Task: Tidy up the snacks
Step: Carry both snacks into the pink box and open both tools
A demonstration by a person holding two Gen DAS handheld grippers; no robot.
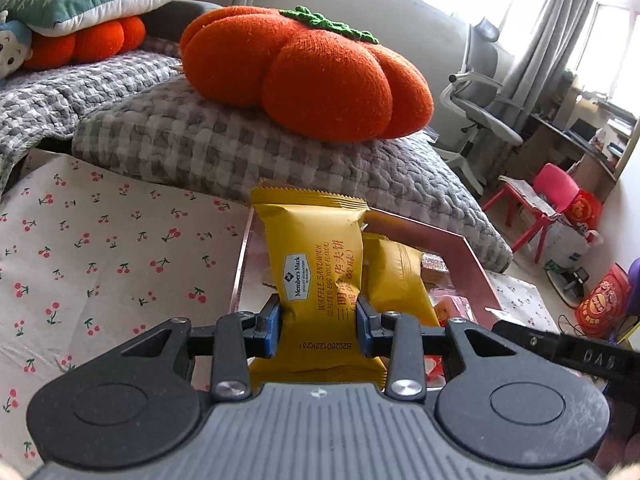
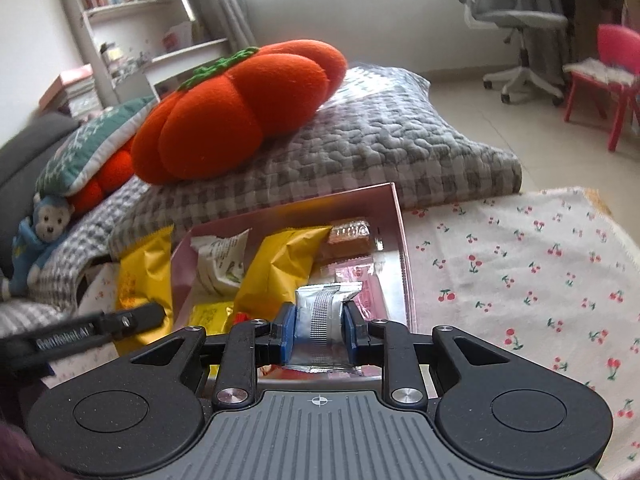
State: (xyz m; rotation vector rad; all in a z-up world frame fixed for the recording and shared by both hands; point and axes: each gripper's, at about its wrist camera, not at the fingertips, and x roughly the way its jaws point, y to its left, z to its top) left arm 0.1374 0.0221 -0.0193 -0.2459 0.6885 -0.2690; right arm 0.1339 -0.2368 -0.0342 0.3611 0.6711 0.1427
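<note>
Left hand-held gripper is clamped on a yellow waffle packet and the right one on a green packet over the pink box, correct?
Not quite. The right hand-held gripper holds a silver packet, not green, as the right wrist view shows. The left hand-held gripper does clamp the yellow waffle packet, by the pink box.

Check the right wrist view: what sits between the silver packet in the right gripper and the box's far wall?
Right wrist view: a pink packet and brown wrapped bars lie in the pink box beyond the silver packet clamped by the right gripper.
</note>
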